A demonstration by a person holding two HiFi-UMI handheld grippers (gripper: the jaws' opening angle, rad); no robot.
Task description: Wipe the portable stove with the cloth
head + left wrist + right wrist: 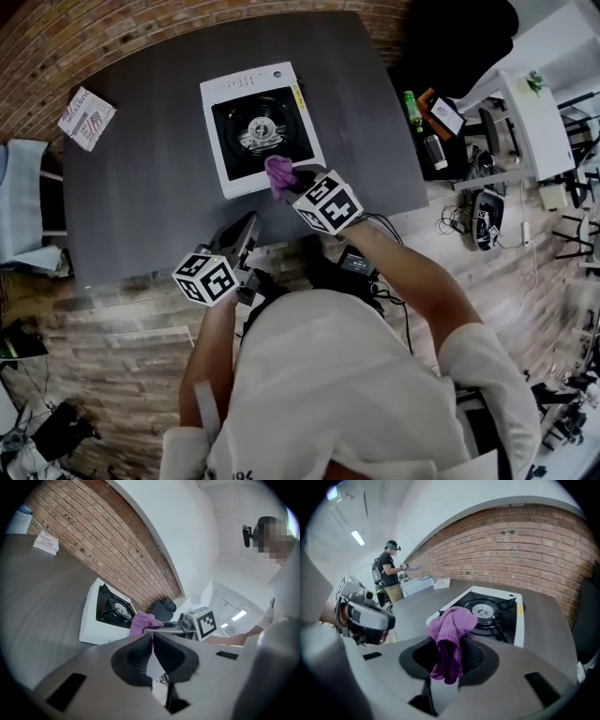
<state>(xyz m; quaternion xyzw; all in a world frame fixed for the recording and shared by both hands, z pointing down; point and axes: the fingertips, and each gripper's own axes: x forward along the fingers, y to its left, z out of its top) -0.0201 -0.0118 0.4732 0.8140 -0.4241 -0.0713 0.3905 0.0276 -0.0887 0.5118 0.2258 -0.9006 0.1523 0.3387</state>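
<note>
Fingers (474, 660) on R gripper (450, 641) are clamped on the purple cloth (451, 630). Its top bunches up past the tips and a tail hangs down btw the pads toward the cam. Fingers (133, 660) on L gripper (153, 639) are pressed together tip to tip, nothing btw them.

Rest, biggest first:

- Dark grey table (141, 178) stands on a brick-pattern floor (122, 328). Brick wall (511, 550) runs behind it in both gripper views.
- White stove (261, 129) sits approx mid-table, a bit closer to the far edge than the near edge, rotated slightly vs the table edges. Black centre, yellow label (299, 96) along its right side.
- R gripper (291, 184) comes in over the near edge w/ the arm stretched out and marker cube (328, 202) on top. Tips are at the stove's near edge, right of its centre.
- Cloth (279, 175) is right there, on or over the white rim. Can't tell if it's actually touching the stove. L gripper view agrees: cloth (143, 622) at the near corner of the stove (93, 620).
- L gripper (247, 227) hangs over the table's near edge, left of the R one. Jaws aim at the stove but sit well short of it.
- Small printed packet (86, 118) lies at the table's far left corner, well apart from the stove.
</note>
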